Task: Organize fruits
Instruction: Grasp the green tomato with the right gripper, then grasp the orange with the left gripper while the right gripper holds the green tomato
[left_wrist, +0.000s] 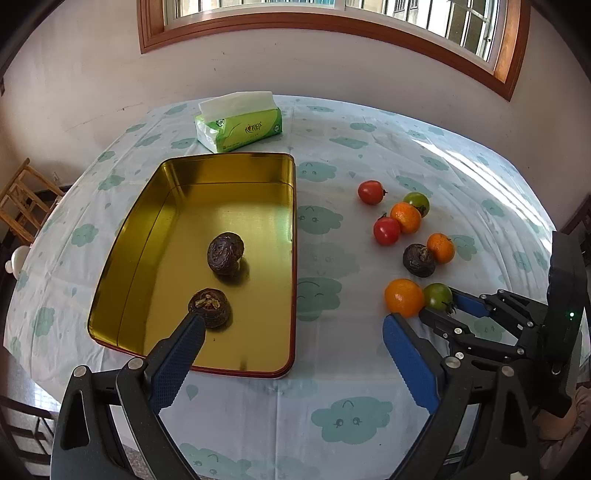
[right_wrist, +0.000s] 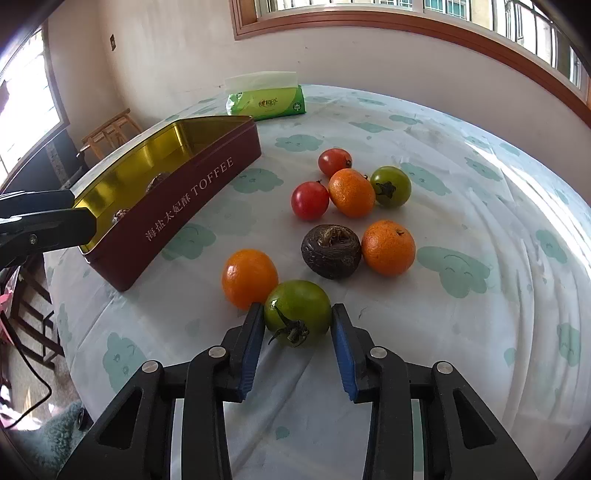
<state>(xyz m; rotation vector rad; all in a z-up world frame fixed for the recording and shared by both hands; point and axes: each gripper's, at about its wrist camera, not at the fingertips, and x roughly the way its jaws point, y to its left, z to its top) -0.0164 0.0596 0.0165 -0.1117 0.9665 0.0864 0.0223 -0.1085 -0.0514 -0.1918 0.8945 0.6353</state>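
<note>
A: From the left wrist view, what step is this?

B: The left gripper (left_wrist: 291, 341) hangs empty, jaws wide apart, over the near end of the gold-lined tin (left_wrist: 147, 236), which holds two dark brown fruits (left_wrist: 225, 253). Right of the tin, the right gripper (left_wrist: 445, 308) has reached the loose pile.

A: And the right wrist view?

B: It shows what the other hides: the right gripper's blue pads (right_wrist: 255, 332) are clamped on the nearest green tomato (right_wrist: 298, 308), still on the cloth, touching an orange (right_wrist: 249, 277). Only here does the tin's maroon side read TOFFEE. I judge this a fresh pickup; next comes lifting clear of the orange and carrying left to the tin.
</note>
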